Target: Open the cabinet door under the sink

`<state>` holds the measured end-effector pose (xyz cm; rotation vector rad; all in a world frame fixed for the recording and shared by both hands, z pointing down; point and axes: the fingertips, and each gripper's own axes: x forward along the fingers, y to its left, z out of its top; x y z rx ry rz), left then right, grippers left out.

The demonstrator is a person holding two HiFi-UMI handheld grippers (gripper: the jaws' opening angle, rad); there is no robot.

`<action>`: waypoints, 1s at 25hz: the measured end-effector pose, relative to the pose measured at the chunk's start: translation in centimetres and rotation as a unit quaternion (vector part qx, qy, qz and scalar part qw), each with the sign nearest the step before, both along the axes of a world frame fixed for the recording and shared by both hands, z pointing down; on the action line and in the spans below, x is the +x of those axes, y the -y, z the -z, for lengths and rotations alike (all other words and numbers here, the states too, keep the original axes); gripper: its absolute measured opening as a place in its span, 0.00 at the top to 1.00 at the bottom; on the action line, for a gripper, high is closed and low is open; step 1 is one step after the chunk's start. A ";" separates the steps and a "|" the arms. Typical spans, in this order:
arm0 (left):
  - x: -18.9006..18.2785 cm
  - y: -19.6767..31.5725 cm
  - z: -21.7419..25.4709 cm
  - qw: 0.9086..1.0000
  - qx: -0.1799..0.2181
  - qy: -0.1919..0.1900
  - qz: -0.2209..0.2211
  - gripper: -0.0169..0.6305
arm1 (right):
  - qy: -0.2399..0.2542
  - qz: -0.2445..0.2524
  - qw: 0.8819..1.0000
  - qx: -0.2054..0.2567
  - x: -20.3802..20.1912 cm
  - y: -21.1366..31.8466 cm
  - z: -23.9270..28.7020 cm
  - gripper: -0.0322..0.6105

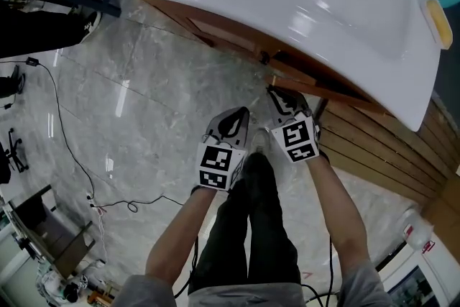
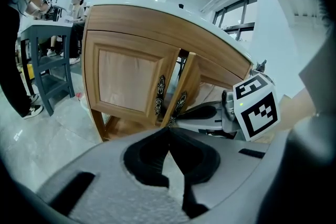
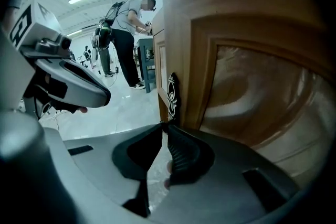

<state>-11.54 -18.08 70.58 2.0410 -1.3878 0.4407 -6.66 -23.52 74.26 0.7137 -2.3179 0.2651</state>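
**Grippers meet below white ceramic sink basin [image 1: 287, 3], in front of its brown wooden cabinet [image 2: 131, 21]**
Head view: basin spans twelve to three o'clock. The left gripper [image 1: 237, 117] is at centre, with the right gripper [image 1: 280, 95] at its two o'clock, tips at the ajar panelled wooden door [image 2: 186, 86]. A thin black cable [image 1: 65, 133] lies on the grey marble floor [image 1: 158, 104] at nine o'clock.

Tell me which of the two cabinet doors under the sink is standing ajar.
The right-hand door, the one at the right tongs: it angles outward with a dark gap beside it, while the left door sits flush.
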 end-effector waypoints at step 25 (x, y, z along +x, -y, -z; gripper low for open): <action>1.6 -10.2 -2.7 0.999 -0.008 -0.039 0.032 0.96 | -0.078 0.084 0.993 0.004 1.7 -7.1 -0.3 0.89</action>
